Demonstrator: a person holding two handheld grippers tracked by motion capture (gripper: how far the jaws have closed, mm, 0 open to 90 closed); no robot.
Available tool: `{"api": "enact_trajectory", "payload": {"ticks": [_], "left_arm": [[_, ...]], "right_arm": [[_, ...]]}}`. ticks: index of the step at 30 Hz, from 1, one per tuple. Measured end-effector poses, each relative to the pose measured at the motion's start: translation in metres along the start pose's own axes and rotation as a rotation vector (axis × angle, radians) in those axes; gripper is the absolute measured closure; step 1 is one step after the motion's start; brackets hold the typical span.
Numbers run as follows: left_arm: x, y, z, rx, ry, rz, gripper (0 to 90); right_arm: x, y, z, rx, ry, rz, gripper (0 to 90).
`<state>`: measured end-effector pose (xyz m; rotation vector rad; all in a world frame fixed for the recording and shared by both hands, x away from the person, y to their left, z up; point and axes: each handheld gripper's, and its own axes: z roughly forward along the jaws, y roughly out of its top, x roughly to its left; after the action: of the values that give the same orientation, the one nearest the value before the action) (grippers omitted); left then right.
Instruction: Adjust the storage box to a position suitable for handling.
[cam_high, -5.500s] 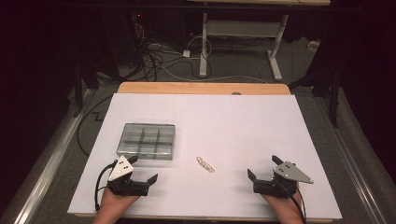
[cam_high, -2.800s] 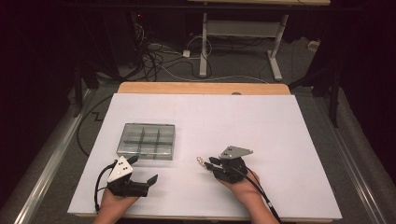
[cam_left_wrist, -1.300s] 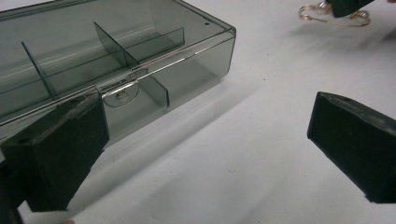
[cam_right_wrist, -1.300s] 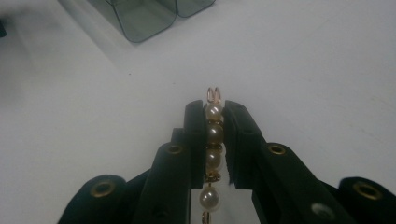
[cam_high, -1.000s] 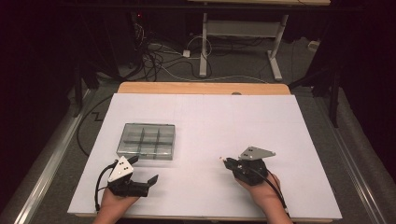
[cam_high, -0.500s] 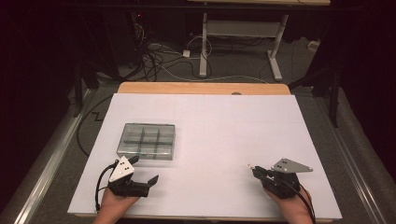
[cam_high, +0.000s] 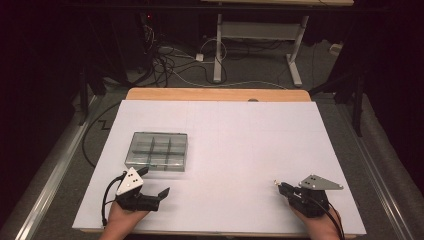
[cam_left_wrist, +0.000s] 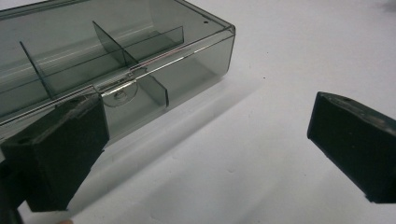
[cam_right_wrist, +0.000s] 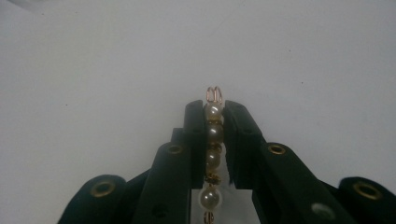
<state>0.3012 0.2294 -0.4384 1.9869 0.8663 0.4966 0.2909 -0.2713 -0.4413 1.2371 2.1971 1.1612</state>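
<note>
Between my right gripper's (cam_right_wrist: 215, 116) two black jaws sits a short pearl strand (cam_right_wrist: 212, 140), clamped along its length so that the beads line up in the slot like peas in a pod. Its little gold loop pokes out just past my tips, and one more pearl hangs behind the pads, toward my palm. From above, this gripper (cam_high: 285, 187) rests low over the white table (cam_high: 240, 135), near its front edge and well apart from everything else.

I judge the strand to be very light, and limp rather than stiff: linked beads will fold at every joint if I loosen off. The pearls are round, smooth and glossy, so they will want to squirt sideways out of a pinch; gripping several at once along the chain, as I do now, seems safer than nipping a single bead. The links look fine and could bend, so a gentle squeeze is all I would use.

My left gripper (cam_high: 150, 187) has its jaws spread wide and holds nothing. One of its pads (cam_left_wrist: 60, 149) stands just beside the front wall of the clear smoky compartment box (cam_left_wrist: 116, 60), whose lid looks closed; I cannot tell whether pad and box touch.
</note>
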Motion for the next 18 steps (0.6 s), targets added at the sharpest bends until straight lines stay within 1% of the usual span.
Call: {"api": "enact_trajectory", "payload": {"ticks": [3, 4, 8, 18], "left_arm": [[0.0, 0.0, 0.0, 0.0, -0.001, 0.0, 0.0], [0.0, 0.0, 0.0, 0.0, -0.001, 0.0, 0.0], [0.0, 0.0, 0.0, 0.002, -0.002, -0.002, 0.0], [0.0, 0.0, 0.001, 0.003, 0.0, -0.003, 0.0]], "right_arm": [[-0.002, -0.002, 0.001, 0.007, 0.0, 0.01, 80.6], [-0.004, -0.004, 0.002, 0.014, 0.002, 0.021, 80.6], [-0.006, -0.007, 0.005, 0.027, 0.001, 0.03, 80.5], [-0.014, -0.01, 0.005, 0.021, -0.018, 0.051, 79.5]]}}
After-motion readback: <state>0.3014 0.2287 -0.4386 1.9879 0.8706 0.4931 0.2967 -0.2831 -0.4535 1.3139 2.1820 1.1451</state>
